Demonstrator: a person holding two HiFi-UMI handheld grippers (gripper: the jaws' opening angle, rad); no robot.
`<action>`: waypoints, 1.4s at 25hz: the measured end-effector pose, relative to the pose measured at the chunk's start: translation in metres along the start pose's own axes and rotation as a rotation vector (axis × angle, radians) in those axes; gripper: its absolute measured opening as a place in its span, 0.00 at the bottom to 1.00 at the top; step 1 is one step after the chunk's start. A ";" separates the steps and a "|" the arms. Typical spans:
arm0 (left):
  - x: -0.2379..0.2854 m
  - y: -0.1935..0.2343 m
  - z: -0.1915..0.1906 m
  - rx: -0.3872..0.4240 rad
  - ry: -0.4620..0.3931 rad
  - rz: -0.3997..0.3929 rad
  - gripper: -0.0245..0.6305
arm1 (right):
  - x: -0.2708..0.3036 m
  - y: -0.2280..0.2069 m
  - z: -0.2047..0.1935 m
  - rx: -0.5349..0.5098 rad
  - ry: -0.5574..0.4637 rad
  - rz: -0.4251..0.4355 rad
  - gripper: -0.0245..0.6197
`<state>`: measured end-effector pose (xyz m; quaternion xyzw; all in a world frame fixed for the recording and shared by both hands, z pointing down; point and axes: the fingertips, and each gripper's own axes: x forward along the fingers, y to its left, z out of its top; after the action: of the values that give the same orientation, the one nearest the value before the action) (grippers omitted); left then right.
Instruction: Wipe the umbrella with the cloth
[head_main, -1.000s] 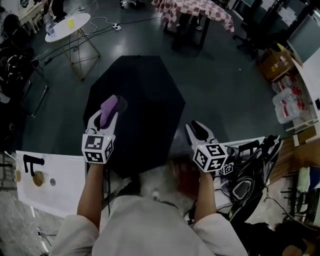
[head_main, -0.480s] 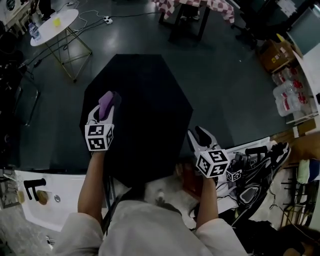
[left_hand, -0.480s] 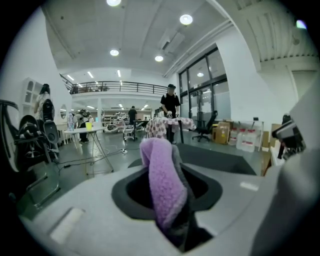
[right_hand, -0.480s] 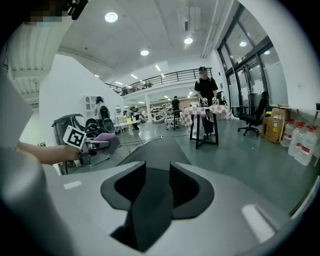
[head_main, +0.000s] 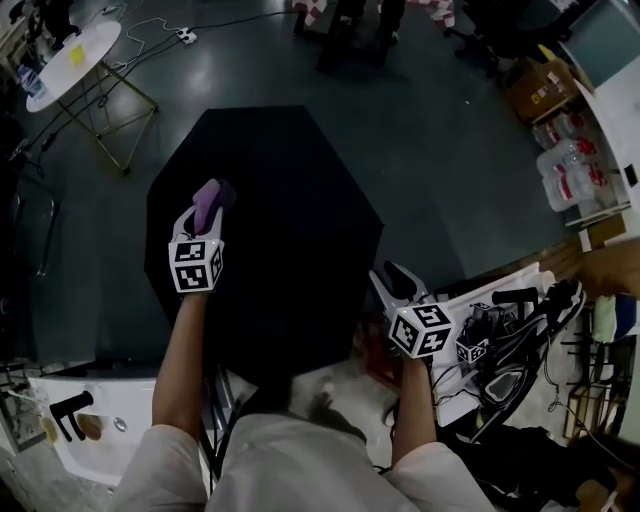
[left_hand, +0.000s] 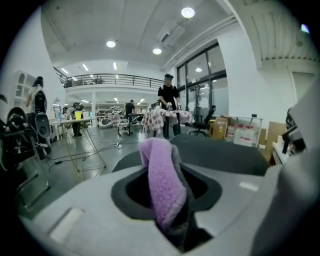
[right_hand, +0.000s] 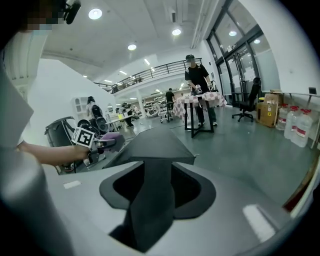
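Black fabric of the open umbrella (head_main: 285, 190) fills the middle of the head view, its canopy spread low over the dark grey floor (head_main: 450, 170) in front of the person. Bare floor lies beyond the far rim and the right rim. The near rim runs in close to the person's body, with a white panel (head_main: 120, 440) at the lower left and a tangle of black gear (head_main: 510, 350) just beside the lower right, so there is little room there. A round white table (head_main: 70, 55) on thin legs stands well apart at the upper left, with a small yellow thing on it.

The left gripper (head_main: 205, 215) is clamped on the purple cloth (head_main: 212, 192) over the canopy's left part; whether the cloth touches the fabric I cannot tell. The right gripper (head_main: 390, 278) is at the canopy's near right rim. Its jaws have just been opening and stand apart, with a fold of the umbrella's fabric running between them.

A cardboard box (head_main: 530, 90) sits at the right edge, its contents hidden, and clear jugs (head_main: 565, 175) with red labels stand beside it
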<state>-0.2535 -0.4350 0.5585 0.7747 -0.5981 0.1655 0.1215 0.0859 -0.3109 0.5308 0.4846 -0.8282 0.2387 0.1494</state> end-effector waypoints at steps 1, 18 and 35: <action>0.007 -0.001 -0.002 0.000 0.004 -0.006 0.23 | 0.004 -0.005 -0.005 0.015 0.007 0.001 0.31; 0.043 -0.016 -0.027 0.022 0.056 -0.042 0.23 | 0.063 -0.050 -0.110 0.362 0.116 0.159 0.38; 0.062 -0.085 -0.012 0.049 0.086 -0.140 0.23 | 0.057 -0.036 -0.097 0.222 0.100 0.173 0.05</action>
<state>-0.1588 -0.4640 0.5949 0.8095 -0.5325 0.2042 0.1392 0.0917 -0.3153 0.6490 0.4126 -0.8268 0.3646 0.1149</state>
